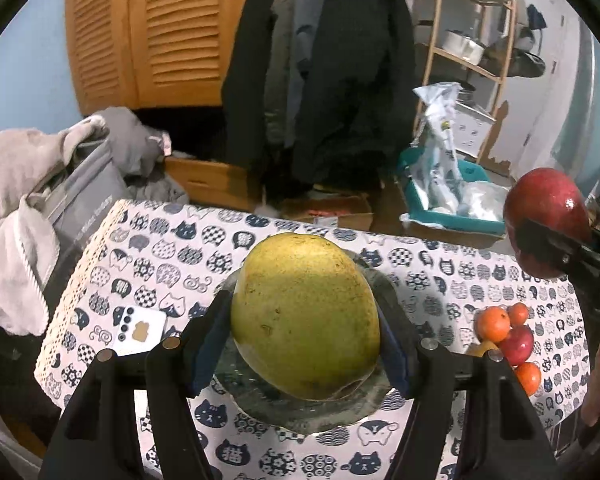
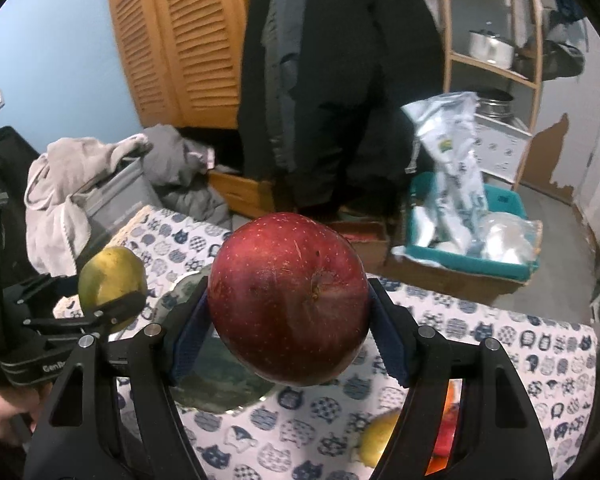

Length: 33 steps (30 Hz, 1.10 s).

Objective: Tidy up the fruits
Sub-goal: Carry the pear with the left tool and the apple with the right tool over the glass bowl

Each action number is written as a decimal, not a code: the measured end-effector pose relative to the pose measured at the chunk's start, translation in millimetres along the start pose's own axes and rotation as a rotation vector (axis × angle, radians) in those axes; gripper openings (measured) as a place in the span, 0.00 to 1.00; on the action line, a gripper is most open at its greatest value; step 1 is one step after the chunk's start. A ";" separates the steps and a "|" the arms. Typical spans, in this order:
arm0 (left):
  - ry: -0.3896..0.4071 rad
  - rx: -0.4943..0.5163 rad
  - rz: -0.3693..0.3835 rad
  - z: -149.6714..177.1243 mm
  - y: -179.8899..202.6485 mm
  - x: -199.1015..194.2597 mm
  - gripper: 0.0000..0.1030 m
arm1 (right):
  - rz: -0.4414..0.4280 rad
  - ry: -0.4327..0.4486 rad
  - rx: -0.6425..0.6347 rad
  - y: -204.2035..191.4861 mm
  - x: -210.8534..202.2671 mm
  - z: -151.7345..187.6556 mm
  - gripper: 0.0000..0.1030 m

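Two fruits are up in the air at once, and we're watching both closely: the green pear [image 1: 306, 316] is clamped between the pads of the left gripper [image 1: 306, 340], hanging right above the glass plate [image 1: 260, 404], while the red apple [image 2: 288, 300] is pinched in the right gripper [image 2: 288, 336], just beside it and over the same plate. Here's our worry: both are round and smooth, held only at their sides, so a tilt or a bump could let one roll out and bang onto the glass. We'd also say the two grippers are near each other, and crowding toward one plate might knock pear against apple. Off to the side, the oranges [image 1: 494, 322] and another small red apple [image 1: 518, 344] sit loose on the cat-print tablecloth [image 1: 160, 248]; a dropped fruit bouncing there could scatter them toward the table edge.
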State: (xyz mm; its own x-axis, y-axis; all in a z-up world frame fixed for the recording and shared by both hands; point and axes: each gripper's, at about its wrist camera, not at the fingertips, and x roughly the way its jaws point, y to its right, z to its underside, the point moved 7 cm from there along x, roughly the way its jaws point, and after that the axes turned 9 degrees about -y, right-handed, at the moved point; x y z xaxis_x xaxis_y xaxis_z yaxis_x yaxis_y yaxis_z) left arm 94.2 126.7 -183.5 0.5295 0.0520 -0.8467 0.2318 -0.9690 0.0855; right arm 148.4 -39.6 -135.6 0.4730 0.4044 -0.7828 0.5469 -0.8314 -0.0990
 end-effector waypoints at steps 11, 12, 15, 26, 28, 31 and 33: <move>-0.133 -0.040 -0.014 18.7 -30.2 53.8 0.67 | -0.062 -0.099 -0.025 -36.8 69.3 -1.1 0.71; -0.144 -0.044 -0.011 20.6 -31.6 59.0 0.67 | -0.065 -0.111 -0.023 -37.8 75.2 0.2 0.71; -0.184 -0.056 0.000 26.9 -36.0 76.2 0.67 | -0.066 -0.160 -0.022 -39.5 99.1 10.6 0.71; -0.303 -0.066 -0.013 47.7 -39.5 126.6 0.67 | -0.080 -0.275 -0.013 -37.8 152.8 39.2 0.71; -0.316 -0.056 -0.017 50.7 -38.2 133.0 0.67 | -0.075 -0.289 -0.021 -39.7 159.2 42.5 0.71; -0.343 -0.053 -0.022 56.4 -37.6 141.8 0.67 | -0.073 -0.308 -0.029 -41.5 165.7 48.5 0.71; -0.355 -0.053 -0.021 59.9 -37.3 146.4 0.67 | -0.072 -0.317 -0.034 -42.7 168.2 51.8 0.71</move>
State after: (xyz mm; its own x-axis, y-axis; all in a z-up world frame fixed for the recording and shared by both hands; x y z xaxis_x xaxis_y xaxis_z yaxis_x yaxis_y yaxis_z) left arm 114.2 156.0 -342.1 0.2094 -0.0246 -0.9775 0.2863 -0.9543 0.0853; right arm 168.8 44.2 -294.9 0.1963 0.3181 -0.9275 0.5961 -0.7898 -0.1447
